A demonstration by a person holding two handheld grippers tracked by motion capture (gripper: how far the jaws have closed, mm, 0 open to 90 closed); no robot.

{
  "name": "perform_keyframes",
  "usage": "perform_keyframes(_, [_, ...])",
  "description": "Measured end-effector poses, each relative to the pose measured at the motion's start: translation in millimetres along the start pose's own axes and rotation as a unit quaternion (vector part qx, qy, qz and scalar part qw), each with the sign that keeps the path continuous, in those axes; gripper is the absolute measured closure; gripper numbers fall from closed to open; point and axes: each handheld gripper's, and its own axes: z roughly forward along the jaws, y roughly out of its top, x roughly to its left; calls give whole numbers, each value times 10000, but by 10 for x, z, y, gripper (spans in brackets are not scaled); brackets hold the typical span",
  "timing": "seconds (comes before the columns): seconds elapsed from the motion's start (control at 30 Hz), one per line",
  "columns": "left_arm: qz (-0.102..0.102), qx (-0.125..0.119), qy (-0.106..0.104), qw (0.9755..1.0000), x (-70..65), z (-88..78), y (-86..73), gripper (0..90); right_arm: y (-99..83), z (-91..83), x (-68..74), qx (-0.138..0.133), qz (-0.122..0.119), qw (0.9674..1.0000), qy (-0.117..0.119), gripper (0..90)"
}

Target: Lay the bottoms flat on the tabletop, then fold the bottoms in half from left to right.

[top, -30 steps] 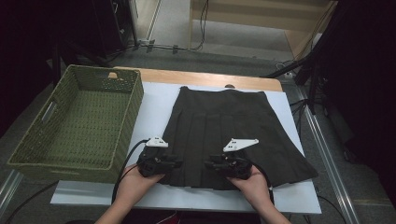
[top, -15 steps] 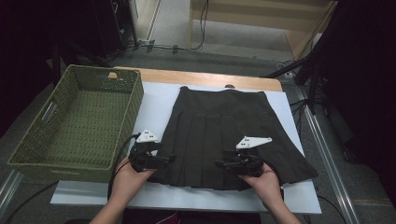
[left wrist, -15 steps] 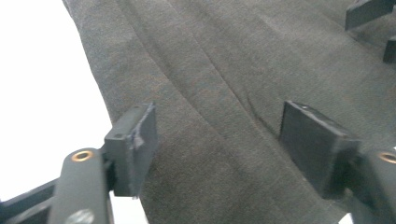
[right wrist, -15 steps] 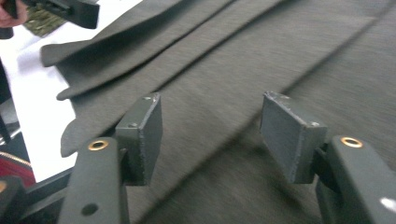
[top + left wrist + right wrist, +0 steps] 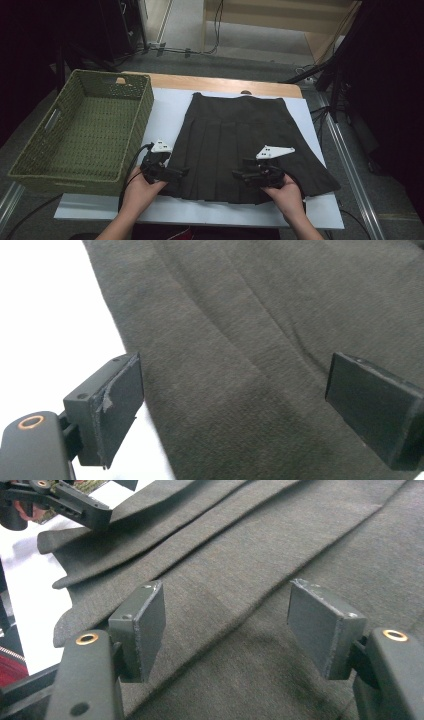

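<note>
Both claws are now sitting farther apart along the skirt's near hem than a second ago, and their jaws have just been opening, with cloth under them but none pinched. In the left gripper view the left claw (image 5: 235,405) is gaping over the skirt's left edge, one pad at the border of cloth and white sheet. In the right gripper view the right claw (image 5: 240,630) is standing apart too, hovering over the pleats.

Lying flat near the middle of the surface (image 5: 220,82), the skirt (image 5: 240,135) is pointing its narrow waistband at the far edge and its wide hem at the near edge. Judging by this, the person is smoothing it out and letting go, probably before a fold. The next move calls for pinching the hem at both near corners together and lifting evenly, so the pleats are not dragging.

Dark, matte and softly woven, the skirt is flaring into a trapezoid with long straight pleats. At the left edge a woven green basket (image 5: 80,130) is resting, rectangular and coarse.
</note>
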Motion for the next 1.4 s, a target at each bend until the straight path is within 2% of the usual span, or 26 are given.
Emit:
perform_keyframes(0.13, [-47,23,12,10000,22,4,-10,95,4,17,8,23,-6,10000,8,301])
perform_keyframes(0.9, [55,281,84,9996,39,90,-67,95,23,53,31,29,-41,10000,33,300])
perform_keyframes(1.03, [160,397,134,9990,23,119,-88,95,31,59,31,27,-52,10000,50,300])
perform_keyframes(1.17, [304,357,217,9987,1,133,-110,95,41,76,30,32,-48,10000,60,300])
perform_keyframes(1.27, [482,287,304,9980,-26,142,-149,95,50,89,30,54,-83,9999,66,300])
perform_keyframes(1.4, [730,247,478,9959,-73,153,-196,95,67,113,39,71,-96,9999,88,300])
